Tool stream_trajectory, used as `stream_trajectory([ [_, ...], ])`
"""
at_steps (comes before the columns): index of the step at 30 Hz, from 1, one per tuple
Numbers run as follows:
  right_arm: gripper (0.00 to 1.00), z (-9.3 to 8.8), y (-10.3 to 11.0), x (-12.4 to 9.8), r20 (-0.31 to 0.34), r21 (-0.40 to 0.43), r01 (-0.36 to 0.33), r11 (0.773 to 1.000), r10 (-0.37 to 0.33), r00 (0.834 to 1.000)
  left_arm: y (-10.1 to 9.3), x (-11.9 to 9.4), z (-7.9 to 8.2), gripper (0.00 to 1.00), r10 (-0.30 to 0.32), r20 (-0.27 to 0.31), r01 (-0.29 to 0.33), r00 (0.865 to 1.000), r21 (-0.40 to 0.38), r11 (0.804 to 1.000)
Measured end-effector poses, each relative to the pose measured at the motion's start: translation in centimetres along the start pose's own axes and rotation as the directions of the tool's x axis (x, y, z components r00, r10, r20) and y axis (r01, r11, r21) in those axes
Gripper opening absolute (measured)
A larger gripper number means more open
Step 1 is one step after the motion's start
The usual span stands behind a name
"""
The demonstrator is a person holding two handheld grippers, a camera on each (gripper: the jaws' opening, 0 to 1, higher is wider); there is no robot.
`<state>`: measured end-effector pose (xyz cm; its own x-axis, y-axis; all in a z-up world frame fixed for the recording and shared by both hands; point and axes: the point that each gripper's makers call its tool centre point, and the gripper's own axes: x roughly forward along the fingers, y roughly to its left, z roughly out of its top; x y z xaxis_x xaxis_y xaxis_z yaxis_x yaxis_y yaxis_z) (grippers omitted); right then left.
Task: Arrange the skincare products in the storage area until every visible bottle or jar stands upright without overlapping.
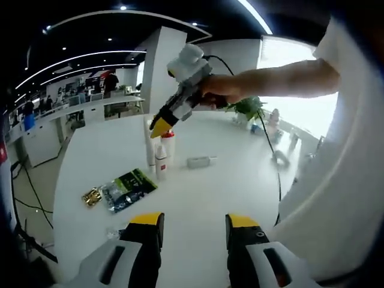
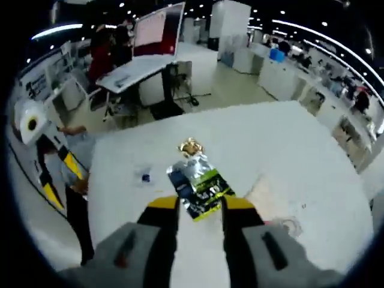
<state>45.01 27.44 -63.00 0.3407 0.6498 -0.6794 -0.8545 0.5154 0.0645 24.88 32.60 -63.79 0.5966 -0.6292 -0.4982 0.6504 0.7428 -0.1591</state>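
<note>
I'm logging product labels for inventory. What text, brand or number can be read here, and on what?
None is readable.
Green-and-black packet: print too blurred, also in the right gripper view.
Upright bottles: labels too small.
Pink screen in the background: no legible text.

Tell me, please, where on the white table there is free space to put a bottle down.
Bare tabletop lies between the green-black packet and the small white box, down toward the left gripper. The stretch right of the packet in the right gripper view also looks free. Crowded: around the standing bottles under the right gripper.
</note>
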Motion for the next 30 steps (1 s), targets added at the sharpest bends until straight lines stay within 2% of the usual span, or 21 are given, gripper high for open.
stream_trajectory([
  [2, 0.29, -1.0, -0.3, -0.8, 0.041, 0.117, 0.061, 0.991, -0.067, 0.997, 0.1, -0.1, -0.1, 0.43, -0.004, 0.0, 0.004, 1.0, -0.001, 1.0],
  [3, 0.3, -1.8, -0.8, -1.1, 0.043, 0.152, 0.114, 0.982, -0.122, 0.992, 0.1, -0.1, -0.1, 0.43, -0.004, -0.001, 0.004, 1.0, -0.003, 1.0],
  [5, 0.32, -2.9, -1.2, -1.1, 0.038, 0.211, 0.159, 0.965, -0.171, 0.985, 0.3, -0.2, -0.3, 0.43, -0.005, -0.001, 0.005, 1.0, -0.011, 1.0],
  [6, 0.35, -3.5, -1.6, -1.1, 0.043, 0.275, 0.203, 0.94, -0.223, 0.974, 0.4, -0.2, -0.3, 0.43, -0.007, -0.004, 0.007, 1.0, -0.012, 1.0],
  [7, 0.38, -3.8, -1.7, -1.1, 0.043, 0.295, 0.209, 0.932, -0.232, 0.972, 0.4, -0.2, -0.3, 0.43, -0.011, -0.004, 0.011, 1.0, -0.009, 1.0],
  [8, 0.38, -4.5, -1.8, -0.6, 0.036, 0.375, 0.211, 0.903, -0.242, 0.97, 0.4, -0.3, -0.2, 0.43, -0.014, -0.003, 0.014, 1.0, -0.005, 1.0],
  [10, 0.37, -5.3, -2.2, 0.1, 0.024, 0.413, 0.239, 0.879, -0.273, 0.962, 0.3, -0.3, -0.1, 0.43, -0.021, -0.001, 0.021, 1.0, -0.004, 1.0],
  [11, 0.37, -6.0, -2.1, 0.8, -0.012, 0.429, 0.271, 0.862, -0.295, 0.955, 0.3, -0.3, 0.0, 0.43, -0.026, 0.002, 0.026, 1.0, -0.003, 1.0],
  [13, 0.38, -6.4, -2.6, 1.8, -0.012, 0.469, 0.291, 0.834, -0.323, 0.946, 0.3, -0.3, -0.1, 0.43, -0.033, -0.001, 0.033, 0.999, -0.001, 0.999],
  [14, 0.39, -7.1, -3.1, 2.2, -0.037, 0.493, 0.326, 0.807, -0.355, 0.934, 0.2, -0.3, -0.1, 0.43, -0.038, -0.005, 0.038, 0.999, 0.002, 0.999],
  [16, 0.38, -7.8, -2.9, 3.0, -0.06, 0.545, 0.336, 0.768, -0.364, 0.929, 0.2, -0.4, -0.3, 0.43, -0.046, -0.009, 0.046, 0.999, 0.003, 0.999],
  [17, 0.37, -8.2, -2.9, 3.2, -0.075, 0.56, 0.359, 0.746, -0.387, 0.919, 0.1, -0.4, -0.4, 0.43, -0.049, -0.012, 0.049, 0.999, 0.004, 0.999],
  [19, 0.37, -8.2, -3.0, 3.8, -0.07, 0.554, 0.367, 0.747, -0.398, 0.915, 0.0, -0.5, -0.7, 0.43, -0.059, -0.025, 0.059, 0.998, 0.009, 0.998],
  [20, 0.37, -8.2, -3.0, 4.1, -0.074, 0.54, 0.385, 0.749, -0.414, 0.907, 0.0, -0.6, -0.9, 0.43, -0.063, -0.033, 0.063, 0.997, 0.016, 0.998],
  [22, 0.37, -7.9, -2.7, 4.7, -0.069, 0.547, 0.376, 0.748, -0.407, 0.911, 0.0, -0.7, -1.2, 0.43, -0.068, -0.042, 0.069, 0.997, 0.017, 0.998],
  [23, 0.37, -7.8, -2.7, 4.8, -0.068, 0.542, 0.383, 0.748, -0.415, 0.907, 0.1, -0.7, -1.2, 0.43, -0.068, -0.044, 0.069, 0.997, 0.015, 0.997],
  [24, 0.37, -7.7, -3.4, 4.9, -0.064, 0.539, 0.398, 0.742, -0.435, 0.898, 0.2, -0.8, -1.3, 0.43, -0.068, -0.046, 0.068, 0.997, 0.014, 0.998],
  [26, 0.37, -7.6, -3.9, 4.9, -0.07, 0.566, 0.411, 0.715, -0.454, 0.888, 0.5, -0.9, -1.2, 0.42, -0.068, -0.041, 0.069, 0.997, 0.005, 0.998],
  [28, 0.37, -7.7, -4.1, 5.3, -0.082, 0.565, 0.417, 0.712, -0.455, 0.887, 0.7, -0.9, -1.1, 0.42, -0.065, -0.039, 0.065, 0.997, 0.002, 0.998],
  [30, 0.36, -7.6, -3.9, 5.6, -0.087, 0.552, 0.422, 0.719, -0.454, 0.887, 1.0, -0.9, -1.0, 0.42, -0.061, -0.04, 0.061, 0.997, -0.001, 0.998],
])
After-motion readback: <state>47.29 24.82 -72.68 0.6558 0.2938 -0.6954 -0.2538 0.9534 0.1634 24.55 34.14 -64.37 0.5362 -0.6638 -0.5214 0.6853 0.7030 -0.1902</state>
